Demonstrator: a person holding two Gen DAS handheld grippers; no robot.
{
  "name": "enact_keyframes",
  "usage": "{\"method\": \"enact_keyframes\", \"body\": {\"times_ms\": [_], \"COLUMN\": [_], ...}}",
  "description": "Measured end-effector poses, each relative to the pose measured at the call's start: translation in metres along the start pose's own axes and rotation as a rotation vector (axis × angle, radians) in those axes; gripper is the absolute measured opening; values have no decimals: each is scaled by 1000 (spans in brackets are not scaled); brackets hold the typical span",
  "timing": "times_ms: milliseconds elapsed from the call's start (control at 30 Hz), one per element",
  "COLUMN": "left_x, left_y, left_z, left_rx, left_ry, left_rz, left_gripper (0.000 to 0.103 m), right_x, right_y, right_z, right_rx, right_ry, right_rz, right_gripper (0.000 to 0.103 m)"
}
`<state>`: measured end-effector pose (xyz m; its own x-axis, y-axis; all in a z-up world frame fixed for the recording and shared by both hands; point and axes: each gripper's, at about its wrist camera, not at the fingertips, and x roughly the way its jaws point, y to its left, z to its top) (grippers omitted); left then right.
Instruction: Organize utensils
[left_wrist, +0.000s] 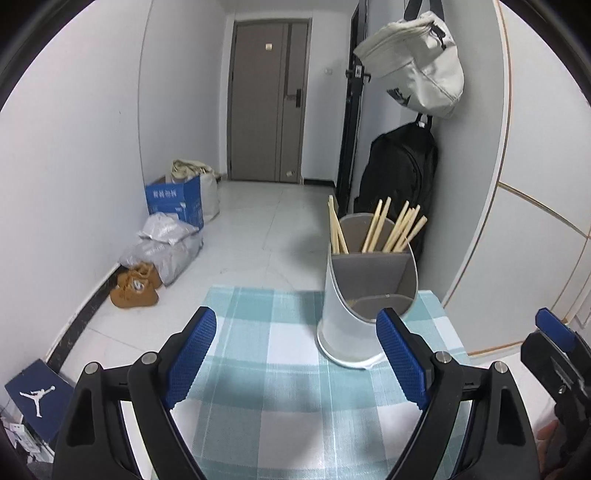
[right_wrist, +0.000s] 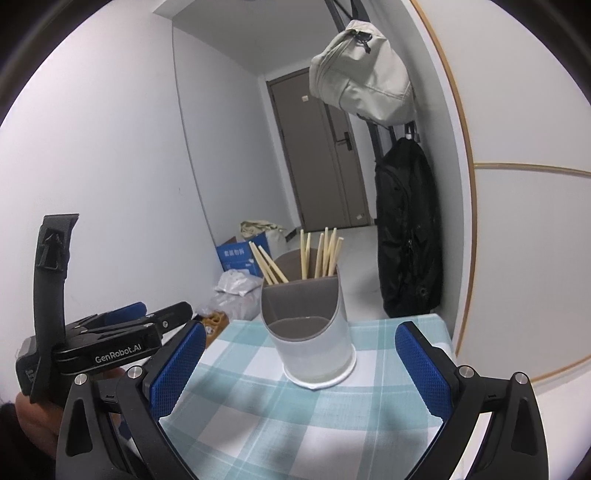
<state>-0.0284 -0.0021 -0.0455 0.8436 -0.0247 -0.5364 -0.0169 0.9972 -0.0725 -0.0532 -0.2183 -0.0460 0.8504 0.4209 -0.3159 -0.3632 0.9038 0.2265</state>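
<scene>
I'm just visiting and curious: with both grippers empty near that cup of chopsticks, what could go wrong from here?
The holder is tall, narrow and stands near the far end of the checked cloth; a nudge from the right gripper or the left gripper might tip it or push it off.

The chopsticks lean loosely at different angles, so grabbing one could drag others out.

The two grippers sit close together and could bump.

Left gripper and right gripper both stand wide apart, empty, angled slightly downward, side by side
</scene>
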Motion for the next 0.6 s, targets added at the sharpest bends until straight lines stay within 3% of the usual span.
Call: {"method": "enact_keyframes", "body": {"times_ms": [600], "left_x": [-3], "left_y": [-1], "left_z": [0], "left_rx": [8], "left_ry": [-22], "left_rz": [34], "left_gripper": [85], "right_x": [1], "right_y": [1], "right_z": [-2], "right_rx": [6], "right_ry": [5], "right_rz": [-6], "right_gripper": [103]}}
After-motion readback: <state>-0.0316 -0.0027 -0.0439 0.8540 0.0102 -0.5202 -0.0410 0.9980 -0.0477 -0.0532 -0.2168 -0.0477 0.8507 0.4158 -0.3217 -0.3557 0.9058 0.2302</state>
